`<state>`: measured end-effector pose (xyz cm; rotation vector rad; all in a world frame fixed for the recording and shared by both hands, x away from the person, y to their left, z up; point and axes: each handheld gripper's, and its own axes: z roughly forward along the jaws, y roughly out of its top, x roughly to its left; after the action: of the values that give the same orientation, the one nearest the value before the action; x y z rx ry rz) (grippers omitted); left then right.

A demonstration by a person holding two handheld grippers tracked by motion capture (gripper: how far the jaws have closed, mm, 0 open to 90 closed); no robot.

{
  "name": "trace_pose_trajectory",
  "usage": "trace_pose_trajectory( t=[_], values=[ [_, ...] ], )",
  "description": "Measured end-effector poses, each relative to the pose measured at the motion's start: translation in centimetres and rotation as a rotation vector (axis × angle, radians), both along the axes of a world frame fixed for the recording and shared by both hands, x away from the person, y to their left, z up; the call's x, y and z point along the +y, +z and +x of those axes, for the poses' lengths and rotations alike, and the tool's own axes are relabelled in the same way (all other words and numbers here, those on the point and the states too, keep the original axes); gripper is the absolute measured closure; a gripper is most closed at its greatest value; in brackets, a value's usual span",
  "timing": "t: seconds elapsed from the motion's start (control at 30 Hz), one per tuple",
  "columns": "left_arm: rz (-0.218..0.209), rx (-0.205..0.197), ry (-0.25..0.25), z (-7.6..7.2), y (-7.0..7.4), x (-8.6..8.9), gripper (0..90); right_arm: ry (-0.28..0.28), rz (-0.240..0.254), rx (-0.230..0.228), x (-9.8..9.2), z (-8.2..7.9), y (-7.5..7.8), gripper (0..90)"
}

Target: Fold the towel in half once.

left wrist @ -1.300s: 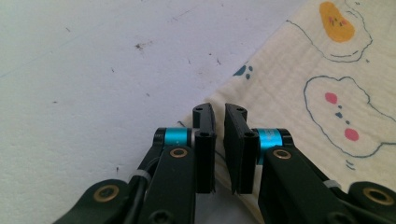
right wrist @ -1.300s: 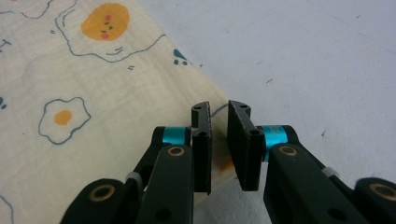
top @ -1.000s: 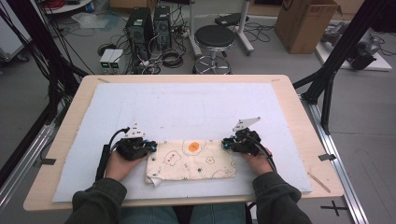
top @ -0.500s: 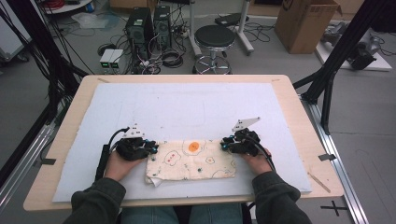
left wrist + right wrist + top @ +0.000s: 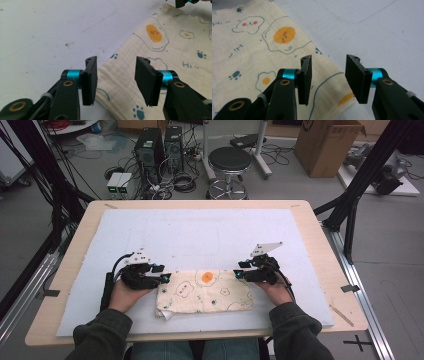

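Observation:
A cream cloth printed with fried eggs and paw marks lies folded flat near the table's front edge. My left gripper rests at its far left corner and my right gripper at its far right corner. In the left gripper view the gripper stands open, its jaws having just been opening, with the cloth corner lying loose on the mat below the gap. In the right gripper view the gripper is open too, its jaws likewise just opened off the cloth edge beneath them.
A white mat covers most of the wooden table. Beyond the far edge stand a black stool, computer towers with cables, and a cardboard box. Black frame posts flank the table.
Both hands have kept their places at the cloth's far corners. The jaws look slightly wider apart than before, and the cloth lies flat as it did.

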<state>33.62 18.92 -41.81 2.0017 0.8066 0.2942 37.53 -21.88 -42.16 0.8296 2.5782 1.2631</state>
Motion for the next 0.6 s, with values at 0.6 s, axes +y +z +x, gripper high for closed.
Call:
trace_pose_trajectory(
  t=[0.6],
  values=[
    [-0.04, -0.014, 0.029, 1.3, 2.3, 1.2, 49.8, -0.001, 0.009, 0.02, -0.5, 1.1, 1.6, 54.0]
  ],
)
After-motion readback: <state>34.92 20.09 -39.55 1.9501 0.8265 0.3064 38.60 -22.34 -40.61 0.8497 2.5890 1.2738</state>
